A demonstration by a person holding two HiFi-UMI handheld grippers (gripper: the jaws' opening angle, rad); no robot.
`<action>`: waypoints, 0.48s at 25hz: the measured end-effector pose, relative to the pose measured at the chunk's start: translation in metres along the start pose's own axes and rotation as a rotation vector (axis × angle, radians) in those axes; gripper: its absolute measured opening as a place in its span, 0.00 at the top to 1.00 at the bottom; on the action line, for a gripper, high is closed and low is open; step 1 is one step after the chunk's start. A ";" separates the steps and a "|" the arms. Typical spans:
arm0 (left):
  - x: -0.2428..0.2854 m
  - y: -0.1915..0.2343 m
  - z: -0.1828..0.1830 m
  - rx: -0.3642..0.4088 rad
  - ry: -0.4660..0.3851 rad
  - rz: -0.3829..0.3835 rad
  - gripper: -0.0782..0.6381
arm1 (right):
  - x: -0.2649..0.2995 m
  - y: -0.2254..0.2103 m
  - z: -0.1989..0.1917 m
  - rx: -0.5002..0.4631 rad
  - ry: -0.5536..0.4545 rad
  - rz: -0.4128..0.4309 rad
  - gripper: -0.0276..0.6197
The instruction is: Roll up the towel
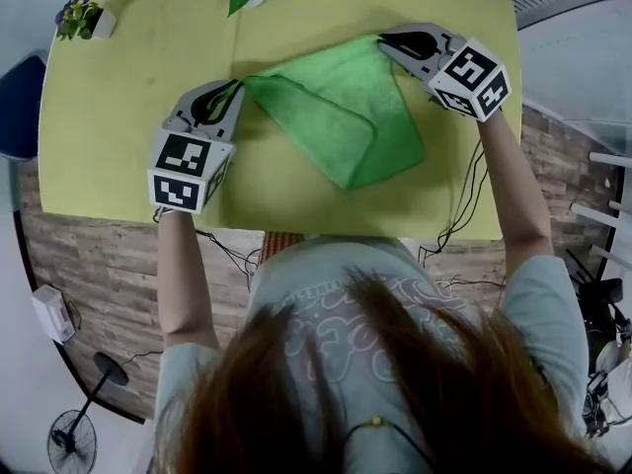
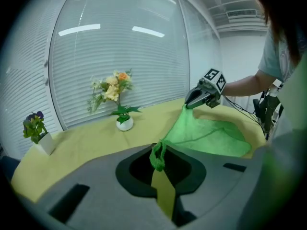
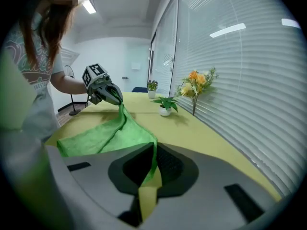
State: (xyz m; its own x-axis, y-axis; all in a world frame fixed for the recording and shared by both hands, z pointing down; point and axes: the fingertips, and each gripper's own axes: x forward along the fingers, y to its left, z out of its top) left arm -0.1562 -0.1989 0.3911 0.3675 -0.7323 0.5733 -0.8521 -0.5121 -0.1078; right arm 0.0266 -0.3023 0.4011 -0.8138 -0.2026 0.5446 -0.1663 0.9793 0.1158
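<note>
Towel (image 1: 341,117) sags over the middle of the table (image 1: 118,117), a top corner clamped tight in each of the left gripper (image 1: 238,86) and right gripper (image 1: 384,39). Thin pinches; pulling apart could slip one corner free, I reckon.

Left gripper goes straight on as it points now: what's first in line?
Beyond the green towel it grips, probably the bare yellow table, since the left gripper tilts down; the white-potted plant stands further along. Depth unclear.
</note>
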 end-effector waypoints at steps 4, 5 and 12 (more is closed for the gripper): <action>-0.019 -0.027 0.006 0.094 -0.053 -0.055 0.85 | -0.025 0.017 -0.001 -0.008 -0.028 -0.038 0.92; -0.024 -0.034 0.007 0.116 -0.065 -0.074 0.85 | -0.030 0.022 -0.002 -0.013 -0.035 -0.047 0.92; -0.048 -0.087 -0.002 0.203 -0.084 -0.234 0.85 | -0.062 0.054 -0.010 -0.089 -0.069 -0.127 0.91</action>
State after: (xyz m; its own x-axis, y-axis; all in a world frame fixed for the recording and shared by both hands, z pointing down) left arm -0.1007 -0.1182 0.3744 0.5813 -0.6143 0.5336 -0.6521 -0.7439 -0.1459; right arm 0.0737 -0.2372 0.3816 -0.8261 -0.3212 0.4630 -0.2231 0.9409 0.2547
